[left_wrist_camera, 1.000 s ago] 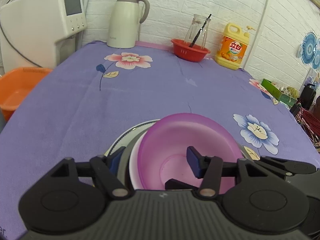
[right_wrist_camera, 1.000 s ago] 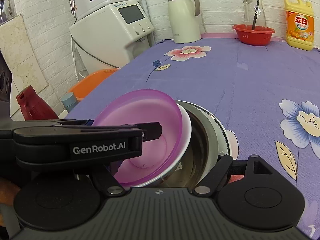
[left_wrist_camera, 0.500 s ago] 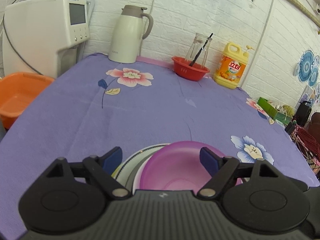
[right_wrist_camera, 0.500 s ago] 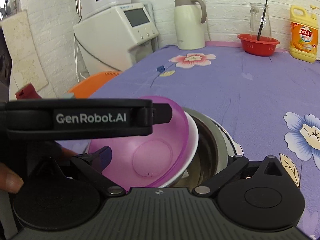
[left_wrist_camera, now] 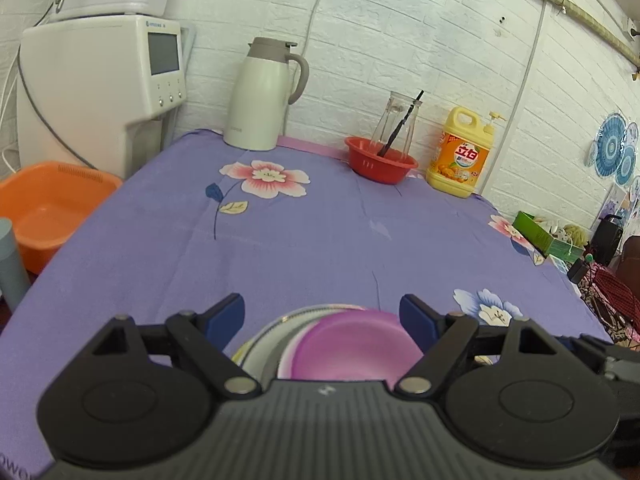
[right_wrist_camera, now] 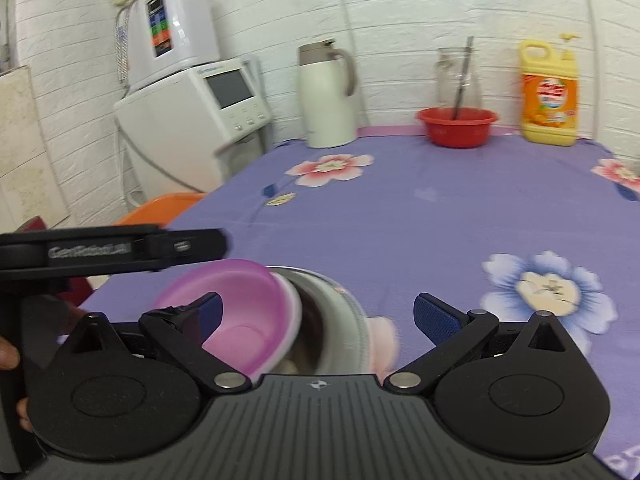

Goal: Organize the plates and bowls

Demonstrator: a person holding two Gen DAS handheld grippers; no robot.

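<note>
A purple floral tablecloth [left_wrist_camera: 304, 240] fills mid-frame before a white brick wall [left_wrist_camera: 400, 32]. At lower centre, the purple bowl [left_wrist_camera: 352, 352] tops stacked dishes on a rimmed plate [left_wrist_camera: 256, 344]. Left gripper [left_wrist_camera: 322, 316] and right gripper [right_wrist_camera: 318, 314] both gape wide, empty.

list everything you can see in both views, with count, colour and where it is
purple bowl: 1, translucent purple, top of the stack at the near table edge
white bowl: 1, white, directly under the purple bowl
metal bowl: 1, silver, under those
plate: 1, white with dark rim, stack bottom
tablecloth: 1, purple floral, over the table
thermos jug: 1, cream, far edge
red basin: 1, red, far edge
glass bottle: 1, clear, in the basin
detergent bottle: 1, yellow, far right
water dispenser: 1, white, left
orange tub: 1, orange, beside the table
left tool: open, above the stack
right tool: open
</note>
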